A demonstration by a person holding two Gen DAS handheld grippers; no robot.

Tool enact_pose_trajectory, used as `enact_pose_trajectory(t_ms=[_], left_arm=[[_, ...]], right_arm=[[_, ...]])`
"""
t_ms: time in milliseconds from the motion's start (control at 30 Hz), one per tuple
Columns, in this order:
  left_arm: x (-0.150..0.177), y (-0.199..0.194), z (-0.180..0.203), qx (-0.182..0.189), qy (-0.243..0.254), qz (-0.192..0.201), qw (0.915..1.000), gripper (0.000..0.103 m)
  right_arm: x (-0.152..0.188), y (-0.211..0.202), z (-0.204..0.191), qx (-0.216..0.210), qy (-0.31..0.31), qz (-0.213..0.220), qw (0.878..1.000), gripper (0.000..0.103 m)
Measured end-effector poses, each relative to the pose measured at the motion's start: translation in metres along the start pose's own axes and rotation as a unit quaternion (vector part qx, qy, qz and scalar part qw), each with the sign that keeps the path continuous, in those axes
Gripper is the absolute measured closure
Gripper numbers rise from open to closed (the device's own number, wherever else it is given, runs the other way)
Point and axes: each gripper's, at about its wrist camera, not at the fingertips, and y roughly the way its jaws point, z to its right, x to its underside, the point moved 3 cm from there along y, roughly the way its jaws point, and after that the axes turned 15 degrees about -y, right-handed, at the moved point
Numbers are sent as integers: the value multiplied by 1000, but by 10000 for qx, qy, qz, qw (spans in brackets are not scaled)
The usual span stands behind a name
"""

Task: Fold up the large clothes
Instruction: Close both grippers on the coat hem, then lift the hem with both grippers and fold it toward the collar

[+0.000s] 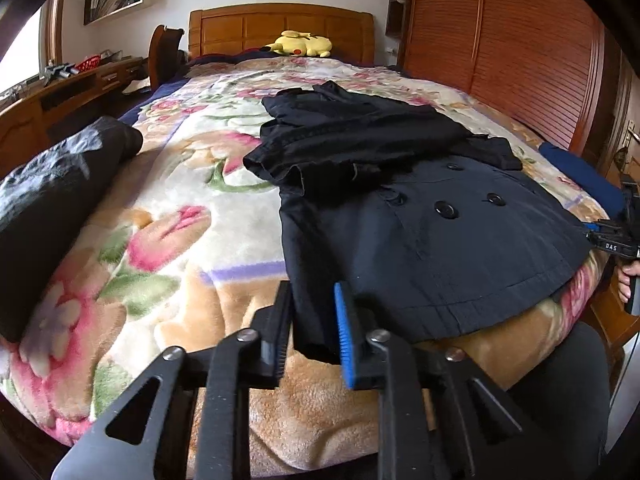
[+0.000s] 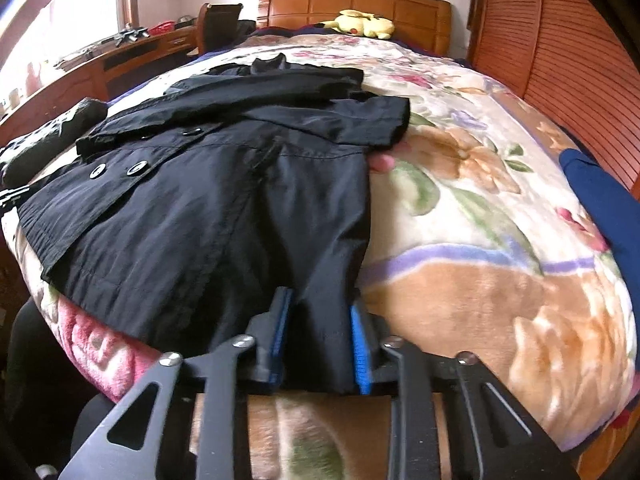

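While looking low along the bed from its foot, see a black double-breasted coat lying buttons-up on a floral fleece blanket, centre to right of the left wrist frame, hem nearest the lens and sleeves doubled across the upper half. Find the left gripper at bottom centre, blue-padded fingers either side of the hem's left corner, clenched on that fabric as far as the blur allows. Catch the right gripper at the far right edge of the same frame, at the hem's other corner, with the right hand on its handle just below. From the right wrist view, see the coat filling centre left, and the right gripper at bottom centre grasping a bunch of hem cloth that fills the gap between its pads. Note two large black buttons mid-frame. Beyond, spot a yellow Pikachu plush against the wooden headboard at top centre, louvred wardrobe doors upper right, a desk upper left, a dark crumpled garment at left and a blue cloth at right, both on the blanket, apart from the coat.
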Motion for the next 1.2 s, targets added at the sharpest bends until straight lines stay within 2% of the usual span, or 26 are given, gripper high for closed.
enact_pose_trajectory(t_ms=[67, 200, 433, 733, 900, 1200], left_arm=[[-2, -4, 3, 76, 6, 47, 10000, 94], [-9, -21, 12, 167, 77, 350, 9992, 97], [-35, -66, 31, 439, 154, 928, 9946, 98], [-56, -117, 35, 623, 226, 1427, 9875, 98], [-70, -145, 28, 638, 192, 1789, 9816, 98], [-87, -188, 31, 760, 274, 2306, 9697, 98]], right_arm=[[-1, -1, 0, -53, 5, 42, 10000, 88], [-3, -9, 1, -62, 43, 269, 9996, 92], [-17, -60, 12, 83, 265, 1143, 9931, 94], [-34, -135, 12, 151, 18, 1918, 9813, 94], [-31, -185, 8, 311, -186, 2412, 9698, 94], [-27, -244, -2, 476, -518, 2853, 9558, 94]])
